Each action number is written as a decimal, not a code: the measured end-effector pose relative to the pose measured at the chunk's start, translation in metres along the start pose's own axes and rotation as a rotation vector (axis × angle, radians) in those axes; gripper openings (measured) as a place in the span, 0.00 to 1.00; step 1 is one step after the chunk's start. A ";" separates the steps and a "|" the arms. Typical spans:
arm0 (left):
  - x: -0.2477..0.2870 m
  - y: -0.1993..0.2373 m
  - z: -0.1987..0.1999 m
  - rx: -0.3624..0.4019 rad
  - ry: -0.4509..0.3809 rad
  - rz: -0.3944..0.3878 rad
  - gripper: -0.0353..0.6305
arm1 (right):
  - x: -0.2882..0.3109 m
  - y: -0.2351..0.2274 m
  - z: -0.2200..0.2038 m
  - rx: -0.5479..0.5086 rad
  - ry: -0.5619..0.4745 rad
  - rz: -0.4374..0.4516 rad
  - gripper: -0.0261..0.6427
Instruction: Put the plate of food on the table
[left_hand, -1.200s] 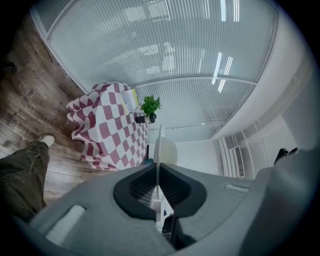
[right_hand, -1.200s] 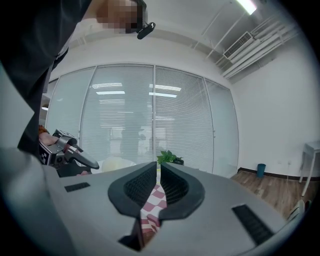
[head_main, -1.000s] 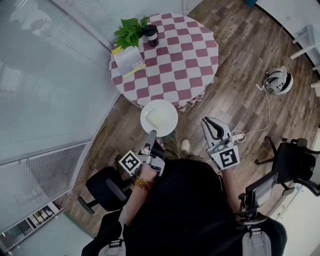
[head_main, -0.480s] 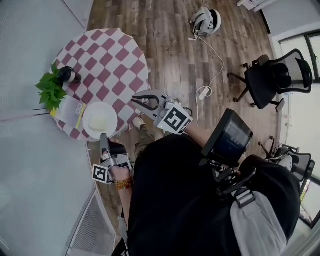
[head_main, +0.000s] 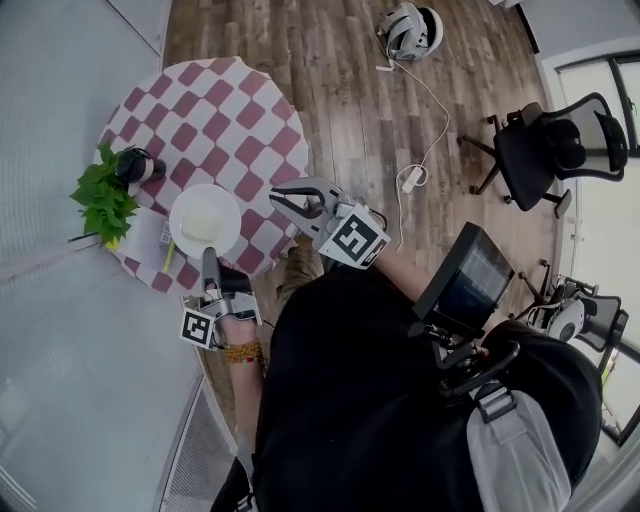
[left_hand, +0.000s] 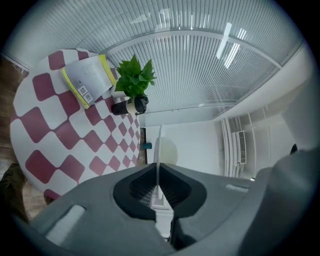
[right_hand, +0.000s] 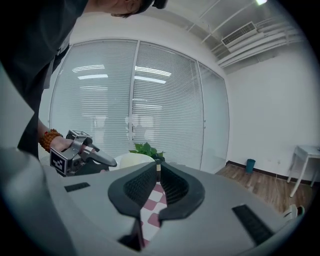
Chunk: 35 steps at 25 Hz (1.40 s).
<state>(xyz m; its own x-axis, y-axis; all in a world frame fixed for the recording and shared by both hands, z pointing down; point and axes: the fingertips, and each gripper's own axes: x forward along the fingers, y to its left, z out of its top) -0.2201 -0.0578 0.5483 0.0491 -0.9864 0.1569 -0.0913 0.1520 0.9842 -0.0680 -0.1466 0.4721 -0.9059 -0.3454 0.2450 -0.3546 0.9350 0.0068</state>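
Note:
A white plate (head_main: 205, 222) with a pale piece of food on it is over the near part of the round table (head_main: 230, 120) with the red-and-white checked cloth. My left gripper (head_main: 209, 256) is shut on the plate's near rim. In the left gripper view the plate (left_hand: 159, 145) shows edge-on between the jaws of my left gripper (left_hand: 158, 172). Whether it rests on the cloth I cannot tell. My right gripper (head_main: 281, 201) hovers at the table's edge to the right of the plate. In its own view, my right gripper (right_hand: 158, 168) has its tips together and holds nothing.
A potted plant (head_main: 100, 195), a dark cup (head_main: 135, 160) and a booklet (head_main: 140, 238) stand on the table's left side, close to the plate. A glass wall with blinds is on the left. On the wooden floor are a headset (head_main: 410, 28), a cable and an office chair (head_main: 555, 150).
The plate in my left gripper has moved from in front of the table's edge to over the cloth, near the plant. My right gripper has come up to the table's edge.

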 end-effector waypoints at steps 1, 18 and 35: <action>0.010 0.000 -0.002 0.000 0.006 -0.006 0.08 | 0.002 -0.006 -0.005 0.012 0.010 0.004 0.06; 0.123 0.038 -0.028 -0.035 -0.116 0.116 0.08 | 0.010 -0.132 -0.052 0.064 0.094 0.094 0.06; 0.275 0.072 0.069 -0.091 -0.321 0.075 0.08 | -0.059 -0.175 -0.067 0.136 0.133 -0.045 0.06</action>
<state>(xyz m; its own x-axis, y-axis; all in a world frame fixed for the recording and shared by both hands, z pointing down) -0.2815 -0.3223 0.6565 -0.2716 -0.9394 0.2094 0.0072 0.2155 0.9765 0.0629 -0.2847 0.5218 -0.8528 -0.3647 0.3739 -0.4306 0.8960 -0.1081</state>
